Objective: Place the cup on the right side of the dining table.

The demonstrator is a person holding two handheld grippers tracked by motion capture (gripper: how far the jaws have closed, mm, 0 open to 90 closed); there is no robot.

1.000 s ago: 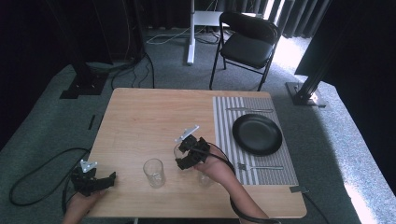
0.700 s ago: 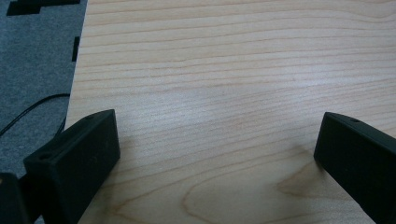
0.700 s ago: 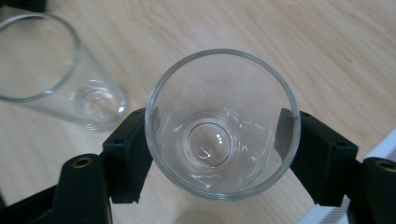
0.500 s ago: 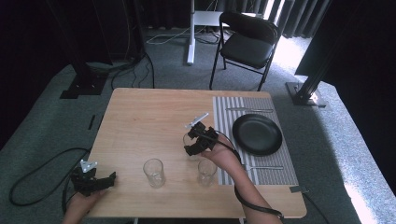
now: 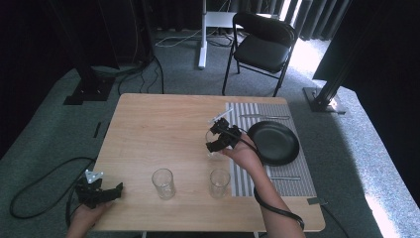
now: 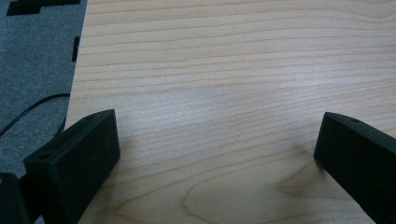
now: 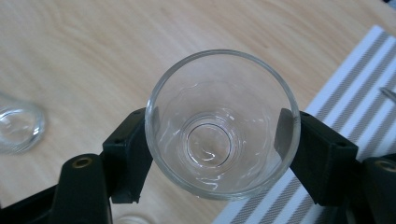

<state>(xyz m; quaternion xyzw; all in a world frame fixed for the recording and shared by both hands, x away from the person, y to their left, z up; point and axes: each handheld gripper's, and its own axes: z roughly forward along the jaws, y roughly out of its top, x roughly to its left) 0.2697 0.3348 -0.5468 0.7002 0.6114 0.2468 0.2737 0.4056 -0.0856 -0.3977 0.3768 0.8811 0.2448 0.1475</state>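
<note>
The right gripper (image 7: 219, 154) clamps a clear glass (image 7: 222, 123) by its sides, near the striped mat (image 5: 297, 178) on the surface (image 5: 158, 129). It looks light, rigid, slippery and breakable. The left gripper (image 6: 215, 154) rests wide open, empty.

Place: we take this for a recording studio or lab.
Walls: black curtains (image 5: 44, 29) hang around us.
Floor: grey carpet (image 5: 44, 124) with loose cables (image 5: 29, 186).
Fittings: metal stand bases (image 5: 89, 91), folding chair (image 5: 262, 47), one wooden table (image 5: 163, 124).
</note>
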